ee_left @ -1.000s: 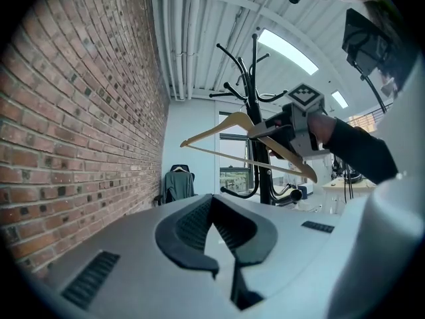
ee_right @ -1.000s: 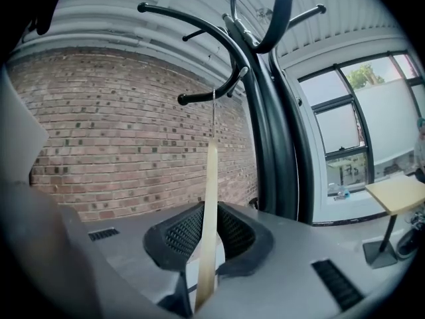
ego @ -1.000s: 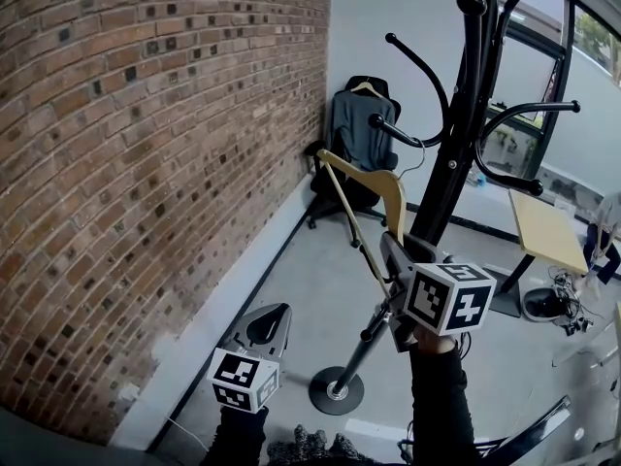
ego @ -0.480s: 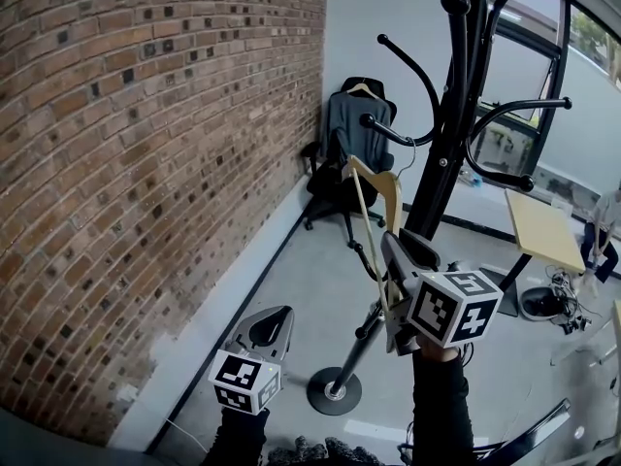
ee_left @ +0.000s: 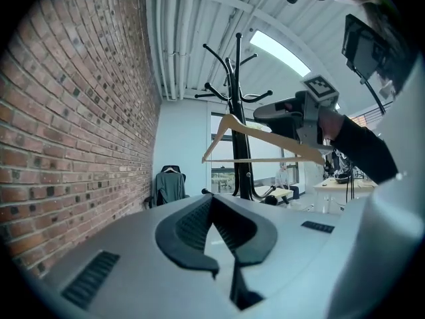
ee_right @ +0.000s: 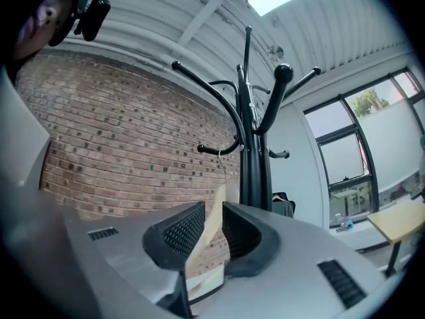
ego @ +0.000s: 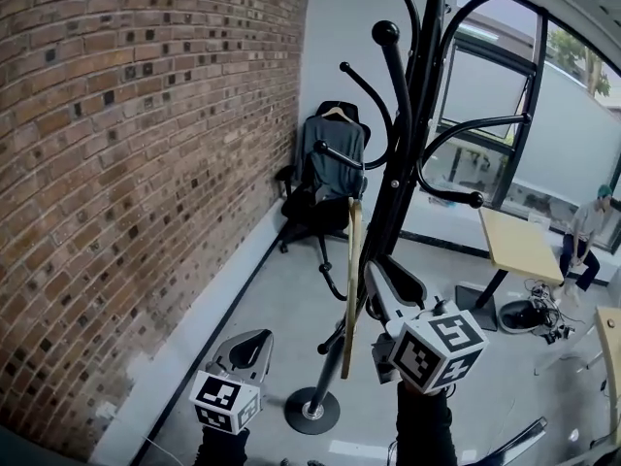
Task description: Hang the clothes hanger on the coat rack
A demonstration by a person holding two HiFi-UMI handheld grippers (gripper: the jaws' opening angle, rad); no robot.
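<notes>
Wooden hanger [ego: 351, 289] is clamped in the right gripper [ego: 372, 282]. In the right gripper view we see the pale wood of the hanger [ee_right: 211, 234] standing between the two ribbed pads, pressed from both sides.

Markings: each gripper's cube [ego: 436, 348] carries black-and-white square patterns; we read no words on them.

Position: in the head view the hanger stands edge-on just beside the pole of the rack [ego: 408, 163], on its brick wall [ego: 126, 163] side. In the left gripper view the right gripper grips one sloping arm near its end, with the hanger [ee_left: 255, 141] in front of the rack [ee_left: 238, 111]. The wire hook [ee_right: 223, 165] rises close under a curved peg [ee_right: 222, 148]; we cannot tell whether they touch.

Left gripper [ego: 250, 343]: jaws together, nothing between them, low beside the rack's base on the wall side.
</notes>
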